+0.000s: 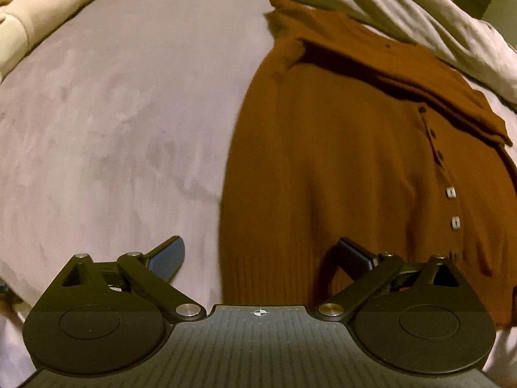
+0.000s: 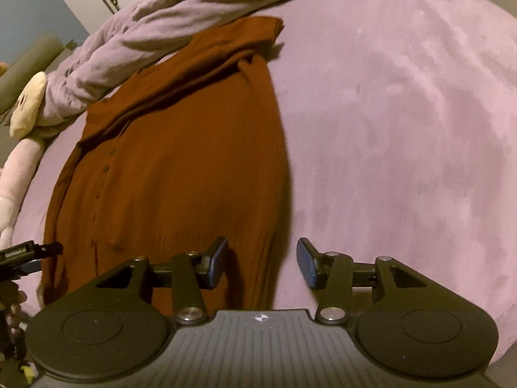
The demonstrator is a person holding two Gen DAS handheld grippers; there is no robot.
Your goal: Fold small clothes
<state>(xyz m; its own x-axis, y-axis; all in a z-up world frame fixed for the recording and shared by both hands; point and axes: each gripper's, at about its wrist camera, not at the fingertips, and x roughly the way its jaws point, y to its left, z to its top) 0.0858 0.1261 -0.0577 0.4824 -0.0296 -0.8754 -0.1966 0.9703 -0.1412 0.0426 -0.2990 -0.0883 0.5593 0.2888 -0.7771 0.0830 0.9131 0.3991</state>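
Left wrist view: the left gripper (image 1: pixel 260 255) hangs with its jaws spread wide and nothing between them, one finger over the bare pink blanket (image 1: pixel 113 113), the other over the ribbed hem of the rust cardigan (image 1: pixel 339 168). The cardigan lies flat on the blanket, buttons up, one sleeve folded across its chest, with a rumpled grey duvet (image 1: pixel 387 6) just beyond its collar. In the right wrist view the right gripper (image 2: pixel 261 263) is likewise released and holds nothing, its fingers straddling the cardigan's other long edge near the hem, and a plush toy (image 2: pixel 26 110) sits beside the duvet, past the collar. Both pictures are blurred. The risk from here looks to be in the next pinch: knit this thick may let a finger catch only the top layer, so the lower half would trail and the fold come up crooked. A grip taken at uneven points along the hem would skew it, and the loose sleeve could slide off the chest as the hem is lifted.
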